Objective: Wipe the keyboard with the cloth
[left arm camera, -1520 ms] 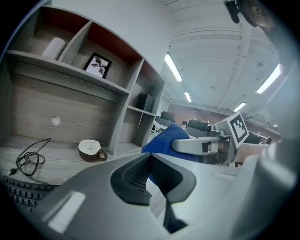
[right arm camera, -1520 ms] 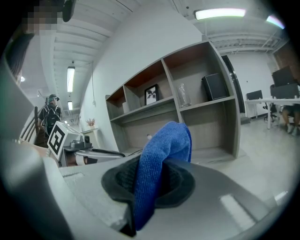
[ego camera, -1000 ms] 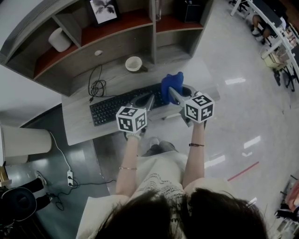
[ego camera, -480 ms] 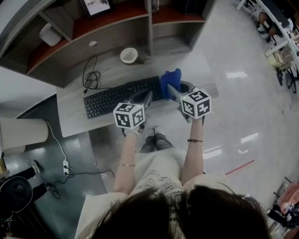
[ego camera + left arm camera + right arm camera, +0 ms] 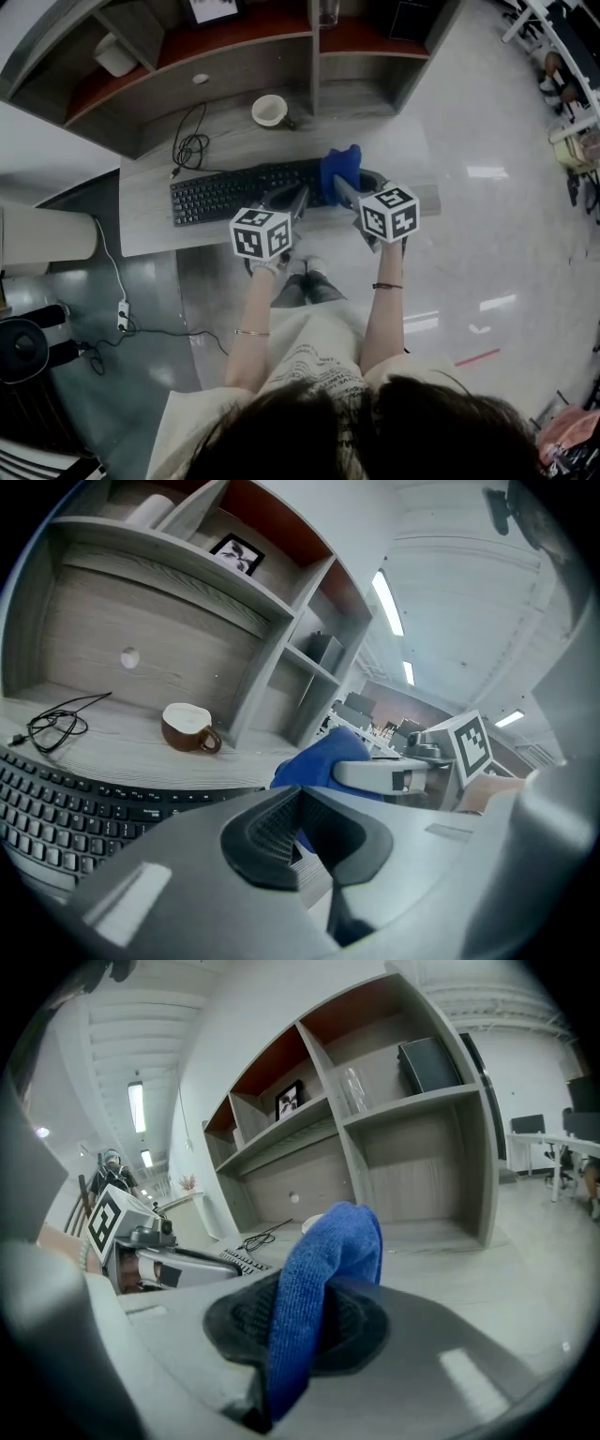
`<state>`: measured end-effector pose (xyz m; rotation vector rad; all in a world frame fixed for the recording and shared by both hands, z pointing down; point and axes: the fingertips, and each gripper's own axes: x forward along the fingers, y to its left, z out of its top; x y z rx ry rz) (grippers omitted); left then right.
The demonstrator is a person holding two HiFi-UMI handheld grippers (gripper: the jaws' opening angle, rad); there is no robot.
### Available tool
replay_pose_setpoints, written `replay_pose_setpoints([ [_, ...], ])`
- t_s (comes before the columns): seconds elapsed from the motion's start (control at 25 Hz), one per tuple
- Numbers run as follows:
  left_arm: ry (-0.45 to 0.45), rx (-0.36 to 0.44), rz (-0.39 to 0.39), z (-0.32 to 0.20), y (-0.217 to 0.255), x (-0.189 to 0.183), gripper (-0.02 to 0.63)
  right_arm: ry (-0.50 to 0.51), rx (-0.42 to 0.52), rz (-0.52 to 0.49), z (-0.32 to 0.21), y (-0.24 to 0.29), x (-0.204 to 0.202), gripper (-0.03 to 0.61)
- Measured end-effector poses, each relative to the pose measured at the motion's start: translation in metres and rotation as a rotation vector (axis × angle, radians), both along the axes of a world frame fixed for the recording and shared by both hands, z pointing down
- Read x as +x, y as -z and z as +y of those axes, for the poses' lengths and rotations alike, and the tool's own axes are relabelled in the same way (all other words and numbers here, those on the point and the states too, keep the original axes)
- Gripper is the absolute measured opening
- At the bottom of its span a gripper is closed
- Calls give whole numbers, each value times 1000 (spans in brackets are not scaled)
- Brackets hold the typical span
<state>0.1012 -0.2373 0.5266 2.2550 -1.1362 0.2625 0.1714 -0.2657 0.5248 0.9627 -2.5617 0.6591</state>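
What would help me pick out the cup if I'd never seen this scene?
Start at the grey desk under the shelf unit. Behind the black keyboard, near the shelf's upright divider, stands the cup. Unlike the keyboard and the cable to its left, it is round, brown outside and white inside.

The cloth (image 5: 340, 169) is bright blue, the keyboard (image 5: 234, 190) black. The surface (image 5: 150, 225) is pale grey with a wood grain; the cup (image 5: 192, 733) is brown outside, white inside.
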Motion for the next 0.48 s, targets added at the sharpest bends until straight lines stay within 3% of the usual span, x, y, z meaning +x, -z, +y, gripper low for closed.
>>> replay_pose_setpoints([
  [0.48,70,-28,0,1,-13,-8,2,56,-27,-43,-4,-11,-19,58],
])
